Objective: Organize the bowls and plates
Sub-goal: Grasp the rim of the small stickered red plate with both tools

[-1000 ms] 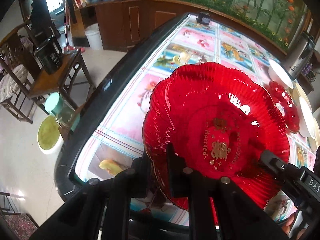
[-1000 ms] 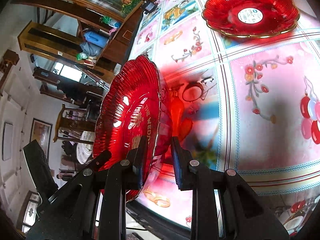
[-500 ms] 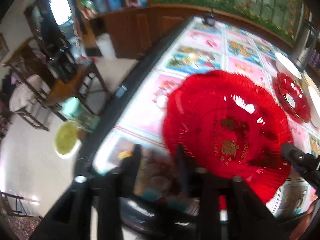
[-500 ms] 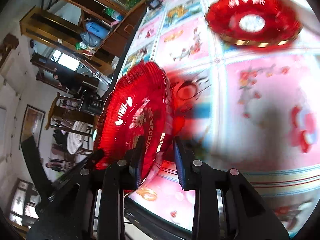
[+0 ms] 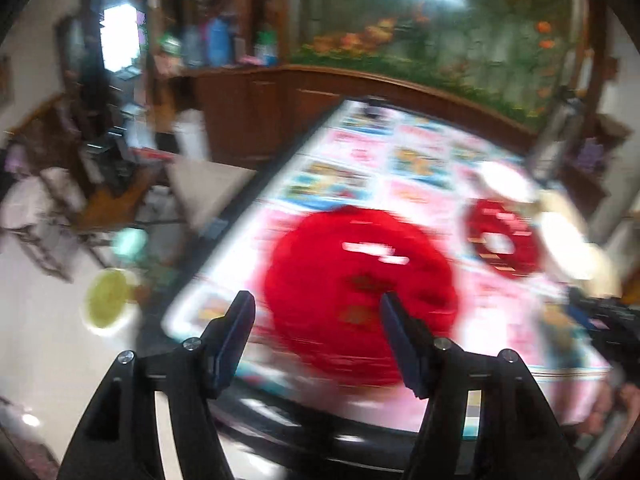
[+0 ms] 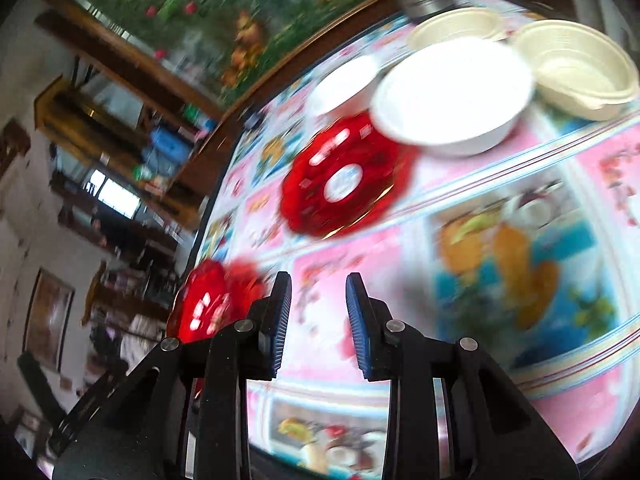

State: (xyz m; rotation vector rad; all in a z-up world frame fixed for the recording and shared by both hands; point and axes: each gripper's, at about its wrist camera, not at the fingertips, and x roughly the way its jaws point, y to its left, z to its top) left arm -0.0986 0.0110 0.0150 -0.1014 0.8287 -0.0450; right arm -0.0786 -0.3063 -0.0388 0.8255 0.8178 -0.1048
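Two red scalloped plates apart — white bowls beyond

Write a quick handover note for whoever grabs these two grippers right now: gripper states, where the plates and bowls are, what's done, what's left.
Left gripper: open, empty, above the table edge.
Right gripper: open, empty, over the tablecloth.
Large red plate: near the table's front edge, in neither gripper; too blurred to tell if it lies flat.
Second red plate: flat, further along the table, touching the white bowl.
Small white bowl and two cream bowls sit around it, unstacked.
Done: nothing is stacked.
Left: probably stack the red plates together, then nest the bowls.
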